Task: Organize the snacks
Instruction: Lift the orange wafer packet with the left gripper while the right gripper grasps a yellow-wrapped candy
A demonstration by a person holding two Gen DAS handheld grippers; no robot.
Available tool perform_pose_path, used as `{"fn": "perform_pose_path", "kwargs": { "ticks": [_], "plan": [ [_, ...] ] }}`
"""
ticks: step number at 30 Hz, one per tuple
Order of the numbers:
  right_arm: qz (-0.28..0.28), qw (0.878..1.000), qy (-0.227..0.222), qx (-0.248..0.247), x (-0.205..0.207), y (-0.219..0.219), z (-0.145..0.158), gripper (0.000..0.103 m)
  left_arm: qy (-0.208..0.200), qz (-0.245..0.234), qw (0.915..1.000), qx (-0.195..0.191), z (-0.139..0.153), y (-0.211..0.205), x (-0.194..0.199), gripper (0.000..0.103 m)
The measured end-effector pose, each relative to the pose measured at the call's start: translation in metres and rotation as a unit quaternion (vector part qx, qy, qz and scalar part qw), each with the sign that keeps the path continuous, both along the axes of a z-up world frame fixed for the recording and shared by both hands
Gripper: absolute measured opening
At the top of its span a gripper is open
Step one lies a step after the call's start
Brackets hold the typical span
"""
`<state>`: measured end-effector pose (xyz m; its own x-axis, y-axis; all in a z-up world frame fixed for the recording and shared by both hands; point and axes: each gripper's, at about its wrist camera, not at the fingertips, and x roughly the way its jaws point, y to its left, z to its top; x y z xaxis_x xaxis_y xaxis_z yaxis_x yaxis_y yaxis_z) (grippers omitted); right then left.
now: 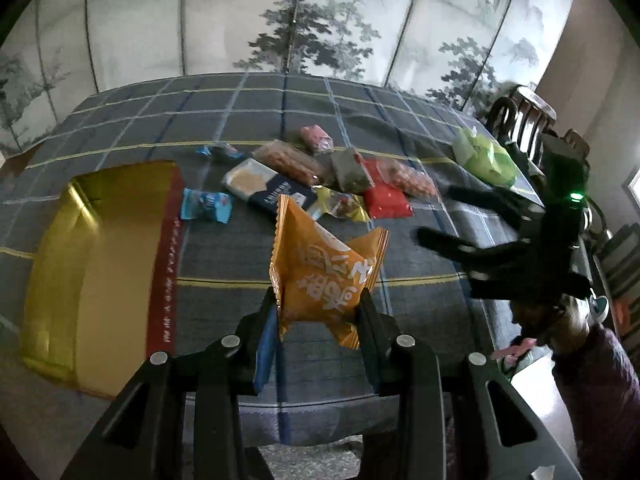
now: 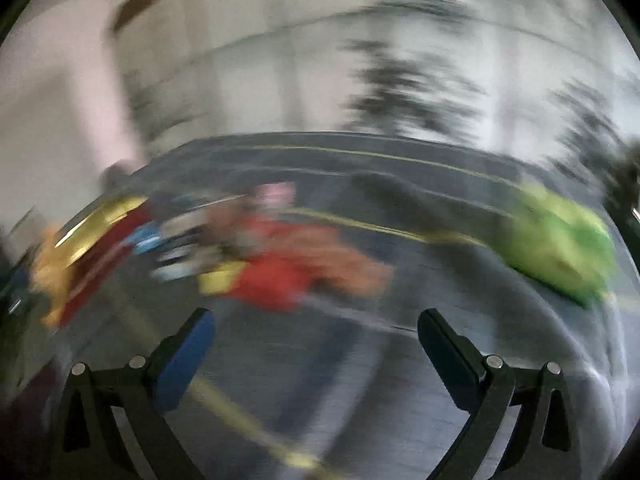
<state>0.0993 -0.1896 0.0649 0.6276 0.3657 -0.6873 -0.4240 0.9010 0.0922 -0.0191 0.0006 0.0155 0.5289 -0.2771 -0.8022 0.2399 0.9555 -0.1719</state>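
Note:
My left gripper [image 1: 318, 306] is shut on an orange snack packet [image 1: 326, 272], held up above the checked tablecloth [image 1: 280, 112]. To its left lies an open box with a gold inside and a red rim [image 1: 100, 264]. Behind the packet a heap of snacks lies on the cloth: a red packet [image 1: 386, 198], a dark blue biscuit pack [image 1: 264, 186], small blue sweets [image 1: 206, 206], a pink packet [image 1: 316, 138]. My right gripper [image 1: 440, 216] hovers at the right, fingers apart. The right wrist view is heavily blurred; the right gripper [image 2: 316, 320] stands open and empty above the cloth, near the red packet [image 2: 276, 280].
A green bag [image 1: 486, 156] lies at the table's far right corner, also the green bag [image 2: 560, 248] in the blurred view. A dark wooden chair [image 1: 520, 112] stands behind it. A painted folding screen [image 1: 320, 20] backs the table. A person's sleeve [image 1: 600, 380] shows at lower right.

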Motion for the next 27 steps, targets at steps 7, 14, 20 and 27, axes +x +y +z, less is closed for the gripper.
{"fn": "perform_pose_path", "kwargs": {
  "ticks": [7, 14, 20, 27],
  "plan": [
    [0.126, 0.989, 0.051, -0.050, 0.046, 0.076, -0.012, 0.032, -0.008, 0.017, 0.9998, 0.000, 0.008, 0.021, 0.001, 0.033],
    [0.181, 0.976, 0.079, -0.089, 0.066, 0.093, -0.025, 0.032, -0.004, 0.028, 0.9996, -0.005, 0.008, 0.035, 0.010, 0.033],
    [0.195, 0.967, 0.088, -0.136, 0.080, 0.105, -0.036, 0.035, 0.002, 0.027, 0.9996, -0.003, 0.007, 0.037, 0.012, 0.033],
    [0.198, 0.964, 0.110, -0.137, 0.083, 0.107, -0.047, 0.041, 0.003, 0.030, 0.9995, -0.007, 0.006, 0.042, 0.012, 0.033]
  ]
}}
